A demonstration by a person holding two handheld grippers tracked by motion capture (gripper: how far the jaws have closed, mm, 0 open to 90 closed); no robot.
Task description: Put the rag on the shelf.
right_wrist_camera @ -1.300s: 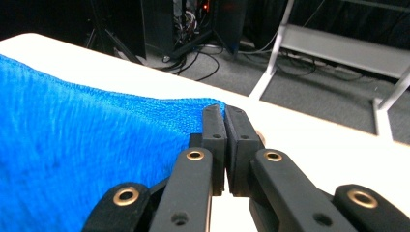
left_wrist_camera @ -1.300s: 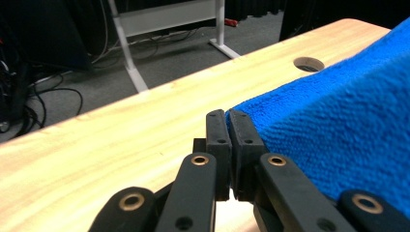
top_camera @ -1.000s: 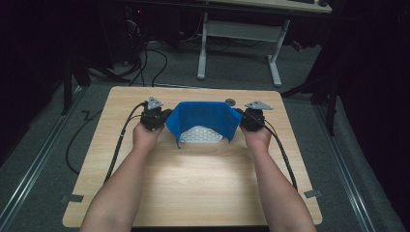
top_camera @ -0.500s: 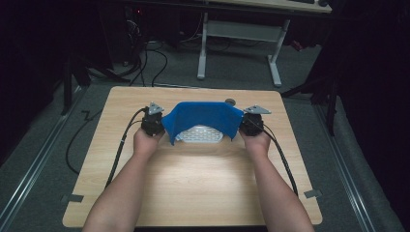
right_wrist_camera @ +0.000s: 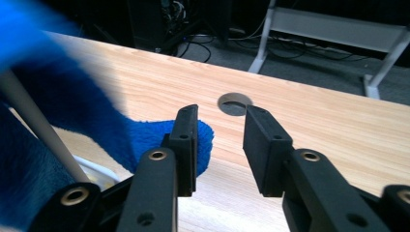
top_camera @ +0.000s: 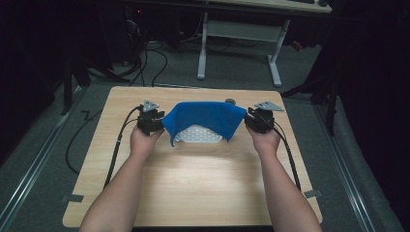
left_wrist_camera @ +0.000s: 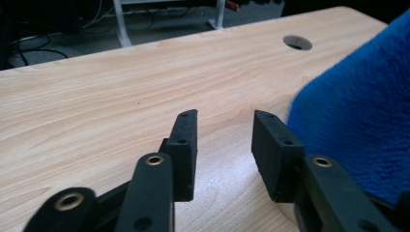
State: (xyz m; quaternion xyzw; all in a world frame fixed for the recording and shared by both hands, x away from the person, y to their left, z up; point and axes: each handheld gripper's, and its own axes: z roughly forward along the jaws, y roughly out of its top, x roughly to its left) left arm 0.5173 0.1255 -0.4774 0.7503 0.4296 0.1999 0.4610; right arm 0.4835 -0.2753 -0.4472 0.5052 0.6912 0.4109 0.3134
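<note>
Blue cloth [top_camera: 205, 117] draped over white rack [top_camera: 199, 134], both grippers let go

Item: cloth, fleecy, lying across the perforated rack at the far middle of the wooden worktop [top_camera: 193, 193], its front edge leaving the rack's near part bare. Left gripper [top_camera: 155, 122]: just beside the cloth's left end; jaws have just been opening and stand apart with bare wood between them in the left gripper view, the cloth [left_wrist_camera: 358, 121] outside the right-hand jaw. Right gripper [top_camera: 251, 121]: just beside the cloth's right end; jaws have just been opening, a gap between them, the cloth's corner [right_wrist_camera: 145, 137] behind the left-hand jaw and not pinched. Other: round hole [top_camera: 230, 101] in the worktop past the cloth; a white rod [right_wrist_camera: 38, 125] of the rack shows under the cloth in the right gripper view
</note>
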